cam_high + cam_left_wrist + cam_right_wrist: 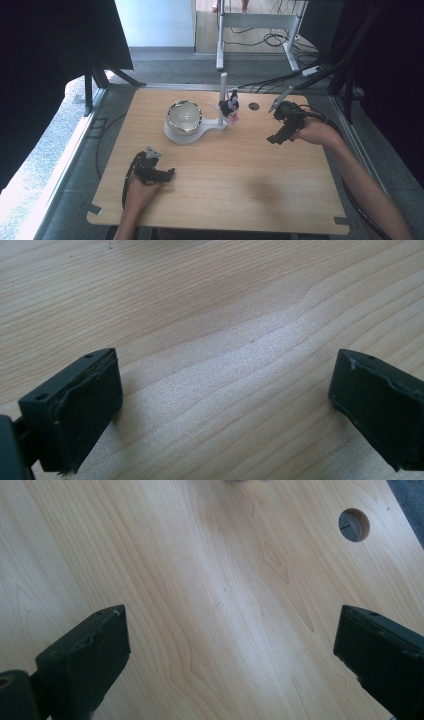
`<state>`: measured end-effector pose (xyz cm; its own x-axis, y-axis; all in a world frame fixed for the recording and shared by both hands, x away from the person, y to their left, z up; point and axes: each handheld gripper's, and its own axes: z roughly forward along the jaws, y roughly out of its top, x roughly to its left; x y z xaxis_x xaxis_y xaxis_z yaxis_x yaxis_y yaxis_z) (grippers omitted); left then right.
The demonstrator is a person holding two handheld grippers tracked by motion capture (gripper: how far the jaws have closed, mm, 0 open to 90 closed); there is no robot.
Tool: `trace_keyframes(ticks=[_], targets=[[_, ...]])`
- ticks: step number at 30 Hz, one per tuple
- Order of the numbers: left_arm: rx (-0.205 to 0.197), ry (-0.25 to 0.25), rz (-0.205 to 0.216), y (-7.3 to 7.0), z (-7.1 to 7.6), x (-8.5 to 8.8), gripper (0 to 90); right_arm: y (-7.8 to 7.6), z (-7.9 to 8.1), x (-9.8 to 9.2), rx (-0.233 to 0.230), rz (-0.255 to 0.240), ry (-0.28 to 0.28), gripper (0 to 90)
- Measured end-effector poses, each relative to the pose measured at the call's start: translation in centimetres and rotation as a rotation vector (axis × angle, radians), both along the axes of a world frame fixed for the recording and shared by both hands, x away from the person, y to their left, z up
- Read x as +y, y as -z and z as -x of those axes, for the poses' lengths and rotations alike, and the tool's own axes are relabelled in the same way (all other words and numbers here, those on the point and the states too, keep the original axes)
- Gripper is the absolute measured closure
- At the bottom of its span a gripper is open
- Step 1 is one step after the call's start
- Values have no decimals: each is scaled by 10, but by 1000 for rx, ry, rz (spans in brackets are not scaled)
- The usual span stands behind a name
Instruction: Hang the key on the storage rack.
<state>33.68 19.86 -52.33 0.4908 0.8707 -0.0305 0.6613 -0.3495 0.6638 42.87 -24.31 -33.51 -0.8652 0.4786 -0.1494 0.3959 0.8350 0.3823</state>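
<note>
A white stand (200, 131) sits at the back middle of the wooden table (230, 170). A shiny bowl (183, 116) rests on its round base, and a small dark toy figure (230, 106) hangs by its upright post (222, 97). My left gripper (167, 175) lies low at the front left, held by a hand, jaws wide apart over bare wood (225, 365). My right gripper (275, 138) hovers at the right, jaws wide apart over bare wood (225, 610), well clear of the stand.
A round cable hole (254, 106) (353, 524) is cut in the table near the back right. A metal table frame (260, 22) and cables lie on the floor beyond. Black curtains hang on both sides.
</note>
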Motion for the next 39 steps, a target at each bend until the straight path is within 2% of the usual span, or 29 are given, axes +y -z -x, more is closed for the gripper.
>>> trace_keyframes(ticks=[9,17,23,29,39], targets=[[1,1,0,0,0,0,7,8,16,-22,-6,-13,33,28],[0,0,1,0,0,0,7,22,32,-38,-44,-54,59,23],[1,-3,3,0,0,0,8,42,47,-46,-65,-83,74,15],[2,-1,0,0,0,0,8,60,55,-54,-82,-107,93,13],[1,-1,0,0,0,0,8,89,69,-59,-126,-179,128,10]])
